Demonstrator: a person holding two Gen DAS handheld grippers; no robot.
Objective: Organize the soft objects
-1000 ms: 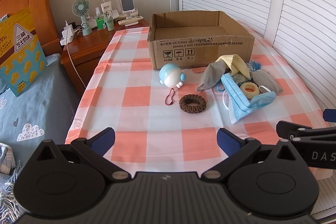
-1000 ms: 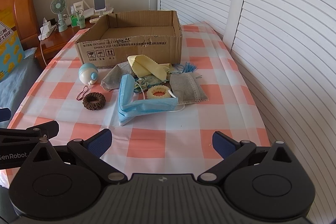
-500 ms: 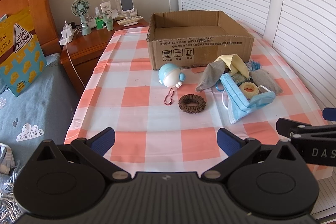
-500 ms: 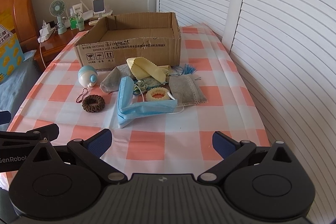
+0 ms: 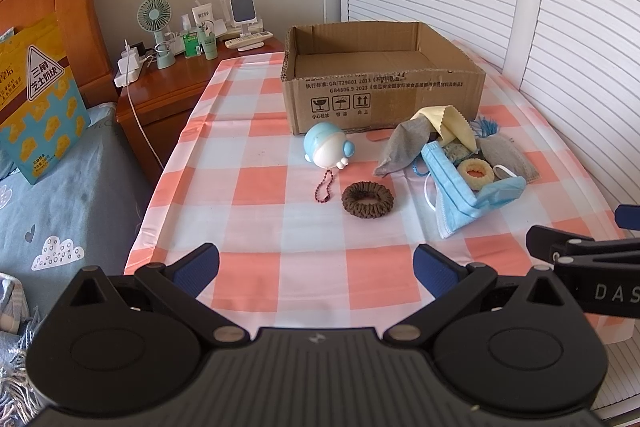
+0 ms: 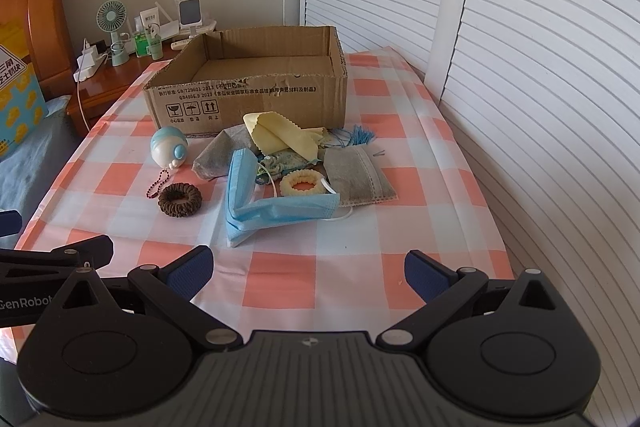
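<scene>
An open cardboard box [image 5: 384, 95] [image 6: 256, 99] stands at the far end of the checked table. In front of it lies a pile of soft things: a blue face mask [image 5: 460, 195] [image 6: 276, 207], a yellow cloth [image 5: 444, 125] [image 6: 280, 139], grey masks [image 6: 356, 175], a yellow scrunchie [image 5: 476, 171] [image 6: 304, 183]. A brown scrunchie [image 5: 368, 200] [image 6: 179, 200] and a blue-white keychain toy [image 5: 326, 147] [image 6: 169, 147] lie to the left. My left gripper [image 5: 316, 265] and right gripper [image 6: 308, 269] are open and empty, near the table's front edge.
A wooden nightstand [image 5: 168, 87] with a fan, bottles and chargers stands at the far left. A bed [image 5: 60, 187] with a snack bag runs along the left. White louvred doors [image 6: 540, 87] close the right side. The checked tablecloth [image 5: 260, 219] covers the table.
Both grippers have crept slightly forward toward the pile; nothing on the table has moved.
</scene>
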